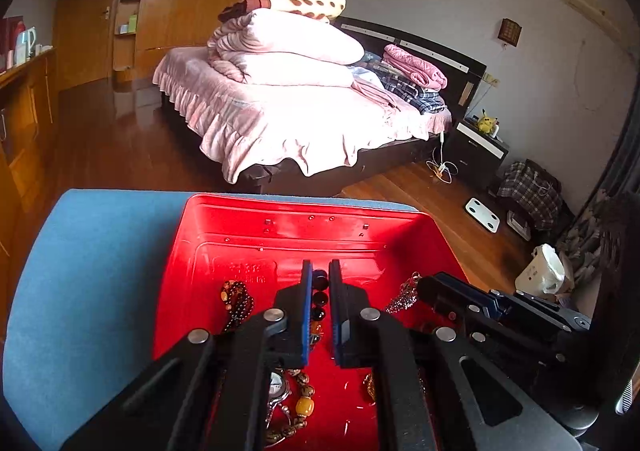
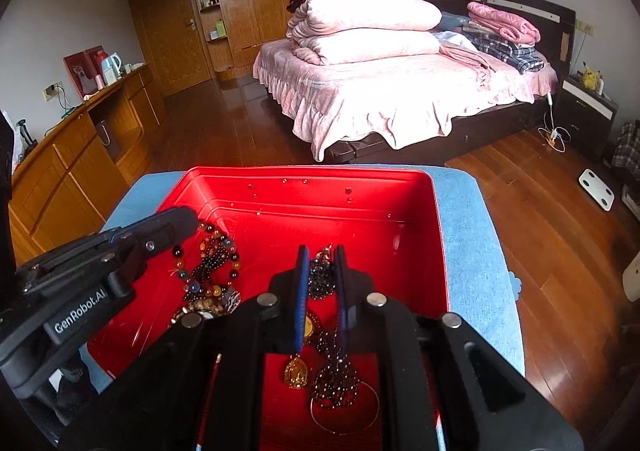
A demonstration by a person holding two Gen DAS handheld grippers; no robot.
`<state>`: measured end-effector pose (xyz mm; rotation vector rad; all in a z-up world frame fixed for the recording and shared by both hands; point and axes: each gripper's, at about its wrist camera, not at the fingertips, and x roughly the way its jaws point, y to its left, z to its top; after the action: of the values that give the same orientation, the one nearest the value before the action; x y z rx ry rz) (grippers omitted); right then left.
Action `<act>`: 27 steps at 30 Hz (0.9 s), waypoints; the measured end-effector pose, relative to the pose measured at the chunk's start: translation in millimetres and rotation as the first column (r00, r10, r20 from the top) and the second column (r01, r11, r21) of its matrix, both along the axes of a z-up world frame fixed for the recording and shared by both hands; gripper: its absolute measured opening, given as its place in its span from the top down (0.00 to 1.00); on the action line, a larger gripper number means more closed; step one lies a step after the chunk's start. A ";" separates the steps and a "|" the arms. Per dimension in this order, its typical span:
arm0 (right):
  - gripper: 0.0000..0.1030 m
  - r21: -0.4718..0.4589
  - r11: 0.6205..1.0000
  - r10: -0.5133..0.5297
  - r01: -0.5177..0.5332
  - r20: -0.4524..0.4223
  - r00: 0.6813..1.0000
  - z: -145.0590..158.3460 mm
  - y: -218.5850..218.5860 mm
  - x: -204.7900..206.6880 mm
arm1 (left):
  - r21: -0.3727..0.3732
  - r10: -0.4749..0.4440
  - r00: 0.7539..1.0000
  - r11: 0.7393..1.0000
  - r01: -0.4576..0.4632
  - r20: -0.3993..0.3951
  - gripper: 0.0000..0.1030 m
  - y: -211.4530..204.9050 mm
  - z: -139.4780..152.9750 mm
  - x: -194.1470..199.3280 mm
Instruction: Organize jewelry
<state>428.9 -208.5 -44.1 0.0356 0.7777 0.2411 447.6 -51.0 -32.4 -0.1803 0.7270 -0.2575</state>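
Observation:
A red tray (image 1: 280, 227) (image 2: 360, 187) sits on a blue cloth and holds mixed jewelry. My left gripper (image 1: 321, 271) is inside it, its jaws closed narrowly around a bracelet of large dark and coloured beads (image 1: 320, 297) (image 2: 212, 263). A dark bead strand (image 1: 238, 301) lies to its left, and a watch with amber beads (image 1: 294, 399) lies under it. My right gripper (image 2: 322, 257) is inside the tray, jaws narrowly closed around a dark beaded necklace (image 2: 320, 279). A gold pendant (image 2: 297, 371) and a thin hoop (image 2: 344, 411) lie below it.
The blue cloth (image 1: 100, 271) (image 2: 472, 235) covers the surface under the tray. Beyond it are a wooden floor (image 2: 240, 123), a bed with pink bedding (image 1: 288, 111), a wooden cabinet (image 2: 80, 155) at left and a white scale (image 1: 482, 214) on the floor.

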 end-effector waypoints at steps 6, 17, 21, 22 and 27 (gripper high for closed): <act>0.85 0.006 1.000 -0.024 0.024 0.028 0.999 2.9 -5.0 6.1 | -0.005 -0.003 1.000 1.000 0.003 -0.003 0.62 -1.0 -9.1 10.6; 0.78 0.033 0.999 -0.044 0.042 0.058 0.997 3.1 -20.8 -14.6 | 0.040 0.031 0.999 0.999 -0.032 0.035 0.27 0.2 -3.6 -7.3; 0.70 0.033 0.998 -0.055 0.052 0.081 0.995 2.4 -26.2 -30.3 | 0.063 0.050 0.997 0.997 -0.053 0.054 0.16 4.5 -2.6 -23.6; 0.70 0.041 0.998 -0.057 0.053 0.089 0.994 2.2 -28.4 -34.8 | 0.069 0.055 0.997 0.996 -0.059 0.059 0.13 6.1 -3.0 -30.1; 0.62 0.068 0.995 -0.082 0.073 0.135 0.988 -1.6 -39.8 -66.2 | 0.069 0.087 0.992 0.993 -0.093 0.086 0.09 21.1 -7.7 -61.0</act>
<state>362.7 -248.3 -45.7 0.1071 0.6303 0.1921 386.6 -29.9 -40.1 -0.1318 0.6432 -0.1512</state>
